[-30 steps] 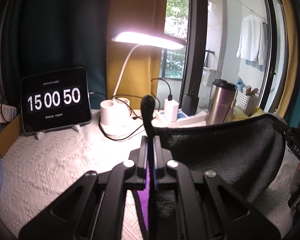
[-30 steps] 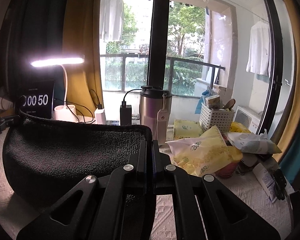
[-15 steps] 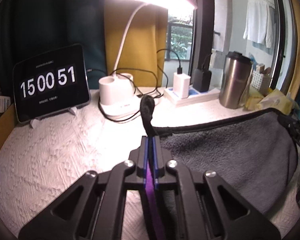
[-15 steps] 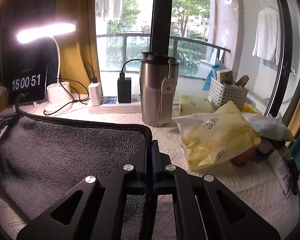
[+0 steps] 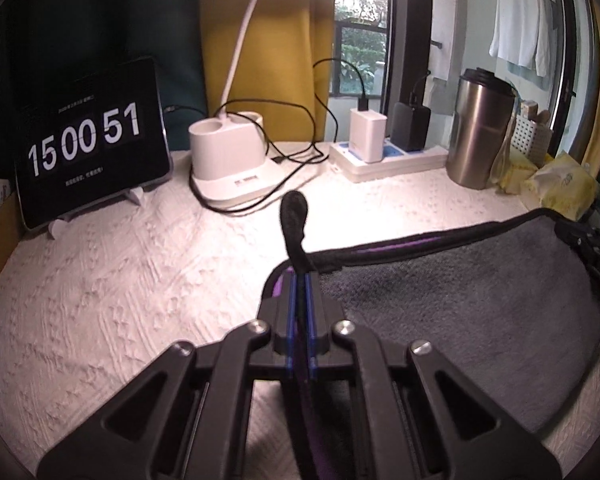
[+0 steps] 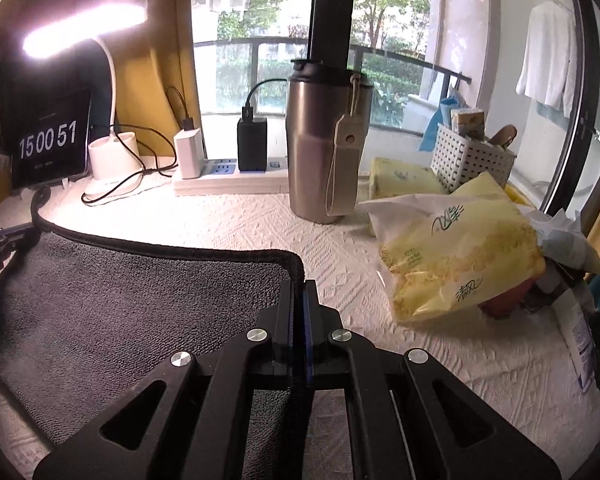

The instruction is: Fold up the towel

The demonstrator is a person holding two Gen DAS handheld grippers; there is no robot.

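A dark grey towel (image 5: 460,304) with black piping and a purple strip lies spread low over the white textured tablecloth (image 5: 120,280). My left gripper (image 5: 300,280) is shut on its left far corner; a black hanging loop (image 5: 294,216) sticks up past the fingertips. My right gripper (image 6: 299,284) is shut on the towel's right far corner (image 6: 288,264). The towel (image 6: 120,312) stretches between the two grippers. Each gripper shows at the edge of the other's view: the right one (image 5: 596,256), the left one (image 6: 0,240).
At the back stand a tablet clock (image 5: 88,140), a lit white desk lamp (image 5: 228,160), a power strip with chargers (image 5: 384,156) and a steel tumbler (image 6: 326,144). Yellow tissue packs (image 6: 452,264) and a white basket (image 6: 472,160) crowd the right side.
Both grippers have moved forward and down with the towel. The towel, hanging upright a second ago, now lies nearly flat on the tablecloth. The lamp and tumbler appear closer.
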